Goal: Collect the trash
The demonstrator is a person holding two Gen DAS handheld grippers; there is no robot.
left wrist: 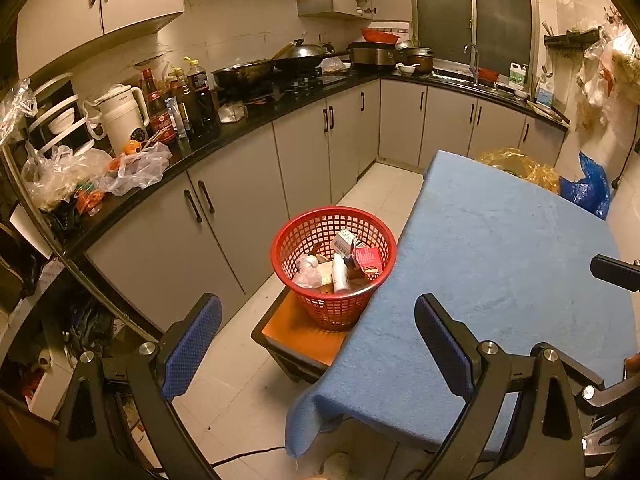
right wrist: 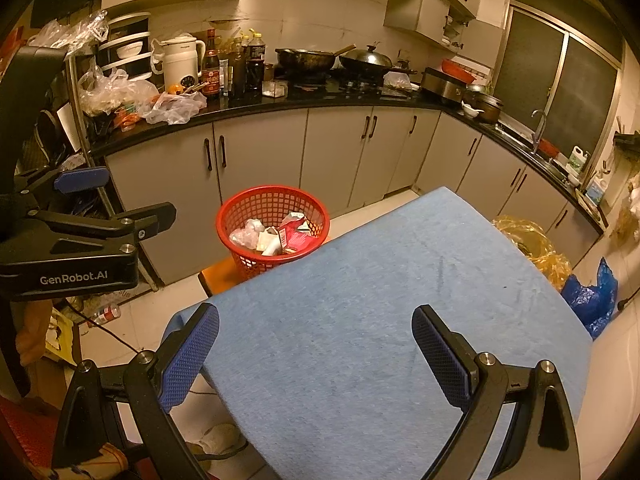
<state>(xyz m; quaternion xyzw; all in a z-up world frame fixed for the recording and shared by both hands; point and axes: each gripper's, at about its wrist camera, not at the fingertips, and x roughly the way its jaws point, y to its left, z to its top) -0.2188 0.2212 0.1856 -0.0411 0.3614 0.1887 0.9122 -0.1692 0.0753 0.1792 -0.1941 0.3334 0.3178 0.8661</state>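
Looks pretty much done: the red plastic mesh basket (left wrist: 334, 268) beside the blue-cloth tabletop (left wrist: 500, 248) already holds the boxes, bottle and wrappers (left wrist: 340, 264), and no trash shows on the cloth. Left tool (left wrist: 318, 350) and right tool (right wrist: 316, 354) both spread wide, empty.

Red lattice-mesh basket (left wrist: 334, 276) on an orange stool (left wrist: 298, 330); plain blue cloth (left wrist: 500, 264) over the bench; blue dimpled pads on black fingers (right wrist: 192, 356); grey cabinets (left wrist: 236, 208).
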